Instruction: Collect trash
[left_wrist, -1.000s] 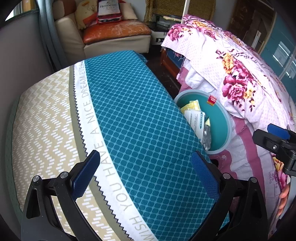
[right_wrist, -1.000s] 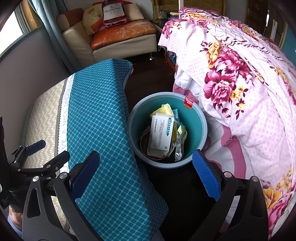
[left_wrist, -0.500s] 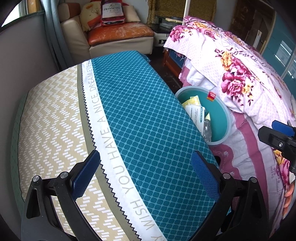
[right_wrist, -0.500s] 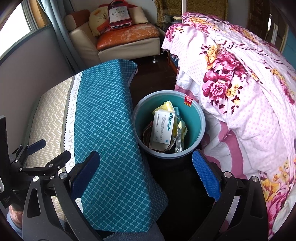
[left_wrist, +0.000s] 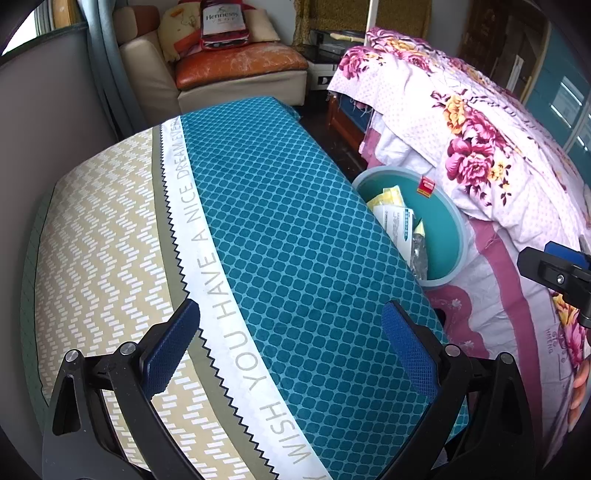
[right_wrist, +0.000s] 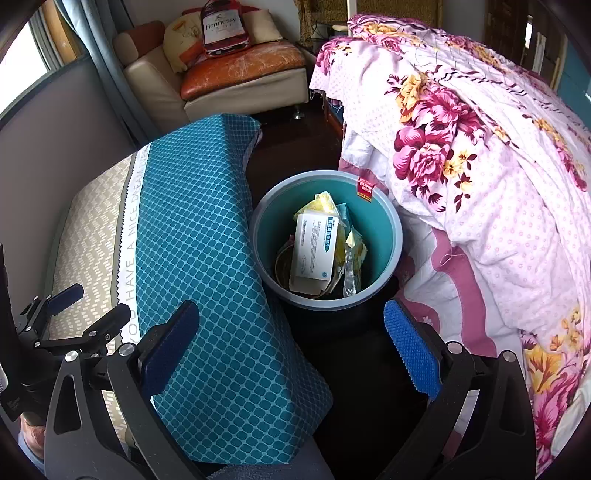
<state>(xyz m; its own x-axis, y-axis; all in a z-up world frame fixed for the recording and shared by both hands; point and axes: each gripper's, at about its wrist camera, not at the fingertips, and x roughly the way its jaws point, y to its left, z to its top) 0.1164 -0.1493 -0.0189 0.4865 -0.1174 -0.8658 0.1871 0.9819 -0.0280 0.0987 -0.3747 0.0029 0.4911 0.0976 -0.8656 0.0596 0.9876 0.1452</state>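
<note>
Left gripper (left_wrist: 290, 347): spread wide, blue pads far apart, nothing between them; hovering over the near end of a long cushion (left_wrist: 258, 240) in teal lattice print, with a white lettered band and a beige zigzag panel on its left side. Right gripper (right_wrist: 291, 343): likewise wide open and empty, held above the dark floor (right_wrist: 295, 147) just near of a blue-rimmed bin (right_wrist: 397, 236).

Bin standing on the floor between the cushion on the left and a bed draped in a pink floral quilt (right_wrist: 480, 147) on the right, close against both. Inside it, trash piled up: a white box with blue print (right_wrist: 314, 247) lying on top, yellow wrappers (right_wrist: 321, 205) at its far end, a clear plastic wrapper (right_wrist: 351, 277) along its right side. A small red label (right_wrist: 365, 186) stuck at the far right of the rim.

From the left wrist view, the same bin (left_wrist: 447, 221) partly hidden behind the cushion's right edge, white box and yellow wrapper peeking above it; right gripper's black frame visible at the far right edge over the quilt.

Far end of the room: a cream armchair (right_wrist: 166, 88) with an orange seat pad, a cushion shaped like a Hennessy bottle (right_wrist: 221, 26) resting on it.
</note>
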